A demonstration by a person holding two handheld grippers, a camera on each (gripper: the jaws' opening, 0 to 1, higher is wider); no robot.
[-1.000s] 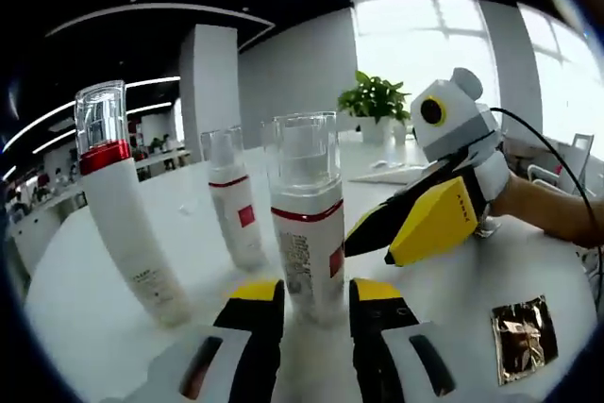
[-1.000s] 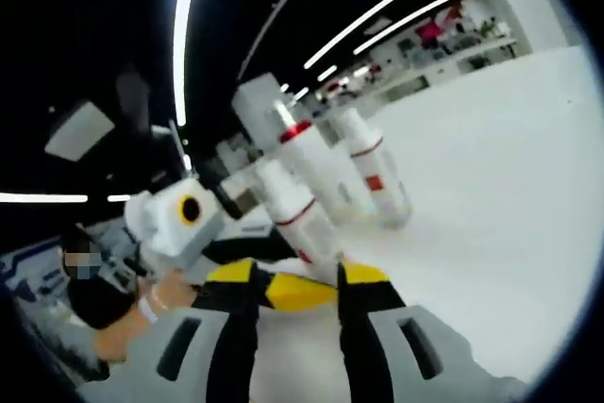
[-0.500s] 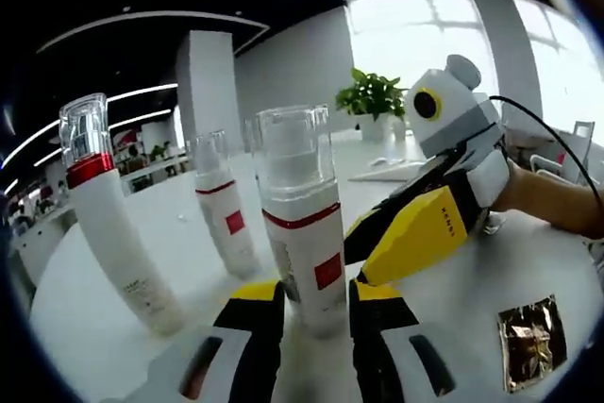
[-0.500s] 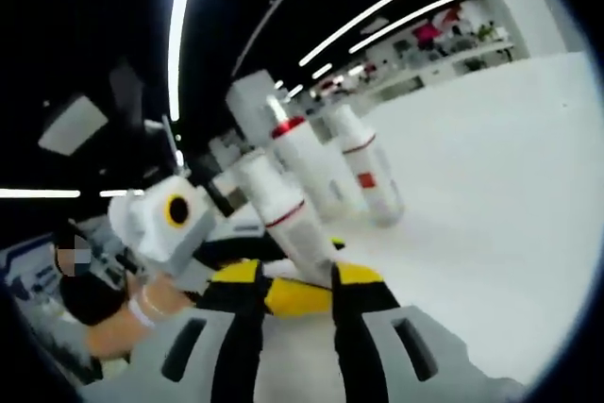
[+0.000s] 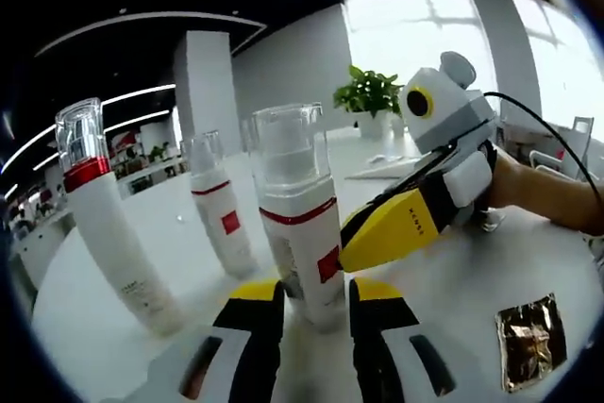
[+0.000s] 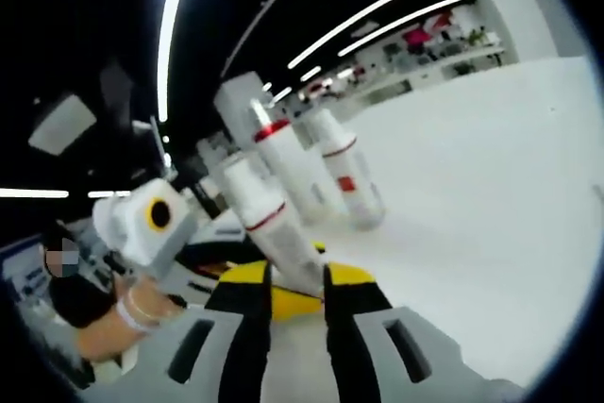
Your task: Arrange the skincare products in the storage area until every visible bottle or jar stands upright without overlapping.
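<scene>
Three white pump bottles with clear caps and red bands stand upright on a white table (image 5: 453,290). The nearest bottle (image 5: 300,214) has its base between the jaws of my left gripper (image 5: 316,290), which is shut on it. A smaller bottle (image 5: 219,214) and a tall bottle (image 5: 104,224) stand further left, apart from each other. My right gripper (image 5: 344,250) comes in from the right, and its yellow tip touches the nearest bottle's side. In the right gripper view, that bottle (image 6: 264,219) rises just past my right gripper (image 6: 299,276), whose jaws are close together with a narrow gap.
A brown foil sachet (image 5: 527,335) lies on the table at the lower right. A person's forearm (image 5: 552,197) holds the right gripper. A potted plant (image 5: 366,101) stands at the far edge. In the right gripper view, bare table (image 6: 491,186) stretches to the right.
The right gripper has slid closer to the nearest bottle until its tip meets the side, and its jaws have narrowed. The left gripper's jaws keep the same gap on the bottle.
</scene>
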